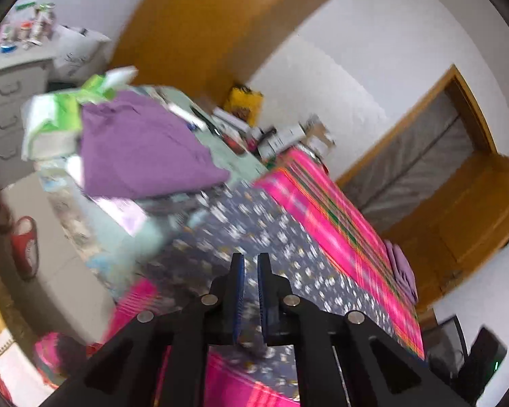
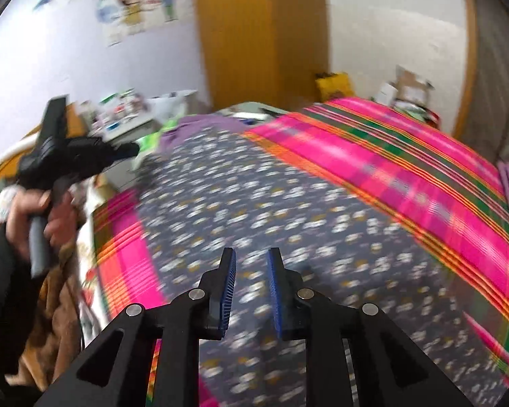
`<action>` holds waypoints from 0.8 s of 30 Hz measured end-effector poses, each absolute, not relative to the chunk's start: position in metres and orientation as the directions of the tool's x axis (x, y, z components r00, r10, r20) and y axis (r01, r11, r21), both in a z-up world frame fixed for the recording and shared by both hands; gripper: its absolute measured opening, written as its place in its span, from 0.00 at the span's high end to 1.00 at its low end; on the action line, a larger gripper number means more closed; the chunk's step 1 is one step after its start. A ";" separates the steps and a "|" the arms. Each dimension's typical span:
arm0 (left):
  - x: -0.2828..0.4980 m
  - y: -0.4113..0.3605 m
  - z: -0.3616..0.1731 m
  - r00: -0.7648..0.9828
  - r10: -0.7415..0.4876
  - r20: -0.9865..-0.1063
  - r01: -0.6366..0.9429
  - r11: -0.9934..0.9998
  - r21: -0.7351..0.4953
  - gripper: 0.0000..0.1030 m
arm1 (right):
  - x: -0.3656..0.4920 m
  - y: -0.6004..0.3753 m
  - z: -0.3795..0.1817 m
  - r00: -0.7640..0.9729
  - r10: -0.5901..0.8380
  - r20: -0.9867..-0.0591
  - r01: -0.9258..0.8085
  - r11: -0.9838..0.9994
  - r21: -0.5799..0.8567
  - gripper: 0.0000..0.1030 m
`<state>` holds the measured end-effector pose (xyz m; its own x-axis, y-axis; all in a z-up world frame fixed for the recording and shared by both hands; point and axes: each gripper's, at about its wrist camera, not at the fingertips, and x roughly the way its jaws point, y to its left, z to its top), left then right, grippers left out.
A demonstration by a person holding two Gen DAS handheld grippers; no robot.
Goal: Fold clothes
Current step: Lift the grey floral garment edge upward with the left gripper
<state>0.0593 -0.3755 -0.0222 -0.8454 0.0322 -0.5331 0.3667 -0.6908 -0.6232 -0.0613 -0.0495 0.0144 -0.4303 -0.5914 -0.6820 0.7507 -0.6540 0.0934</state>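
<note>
Left claw (image 1: 251,261) narrow, right claw (image 2: 251,254) wider, both empty; person's hand (image 2: 34,210) only in right view

We see both wrist cams looking fwd along their own fingers, angled down, close over the navy flowered cloth (image 1: 254,237) on the bed. Left cam faces twd the purple garment (image 1: 139,149) beyond it; both share cloth, pink blanket (image 2: 390,162), wardrobe.
</note>
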 end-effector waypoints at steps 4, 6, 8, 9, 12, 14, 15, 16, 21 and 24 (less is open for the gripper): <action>0.048 -0.369 -0.044 -0.802 0.057 -0.594 0.401 -0.687 -0.607 0.93 | -0.095 -0.052 0.010 -0.426 -0.559 -0.711 0.695 -0.706 0.138 0.81; 0.052 -0.371 -0.052 -0.799 0.064 -0.598 0.407 -0.674 -0.617 0.93 | -0.110 -0.055 0.006 -0.415 -0.546 -0.728 0.672 -0.723 0.159 0.81; 0.059 -0.375 -0.055 -0.807 0.059 -0.588 0.407 -0.665 -0.626 0.95 | -0.125 -0.060 -0.001 -0.413 -0.523 -0.745 0.647 -0.745 0.164 0.81; 0.063 -0.376 -0.055 -0.808 0.057 -0.586 0.408 -0.663 -0.627 0.95 | -0.132 -0.063 -0.006 -0.413 -0.501 -0.760 0.630 -0.760 0.159 0.81; 0.073 -0.383 -0.053 -0.815 0.046 -0.577 0.415 -0.649 -0.638 0.95 | -0.147 -0.063 -0.020 -0.382 -0.481 -0.789 0.585 -0.787 0.197 0.81; 0.082 -0.389 -0.052 -0.827 0.025 -0.562 0.421 -0.635 -0.648 0.95 | -0.142 -0.059 -0.017 -0.376 -0.514 -0.771 0.593 -0.773 0.225 0.78; 0.086 -0.392 -0.051 -0.832 0.014 -0.555 0.425 -0.627 -0.653 0.95 | -0.138 -0.058 -0.014 -0.376 -0.526 -0.763 0.602 -0.765 0.230 0.78; 0.089 -0.396 -0.051 -0.833 0.003 -0.553 0.436 -0.612 -0.660 0.94 | -0.132 -0.056 -0.010 -0.376 -0.541 -0.752 0.613 -0.754 0.236 0.78; 0.097 -0.417 -0.064 -0.854 0.018 -0.521 0.444 -0.498 -0.745 0.73 | -0.105 -0.049 -0.002 -0.375 -0.574 -0.728 0.651 -0.722 0.234 0.78; 0.100 -0.421 -0.069 -0.865 0.020 -0.501 0.441 -0.448 -0.778 0.69 | -0.094 -0.049 -0.004 -0.350 -0.589 -0.729 0.668 -0.702 0.247 0.78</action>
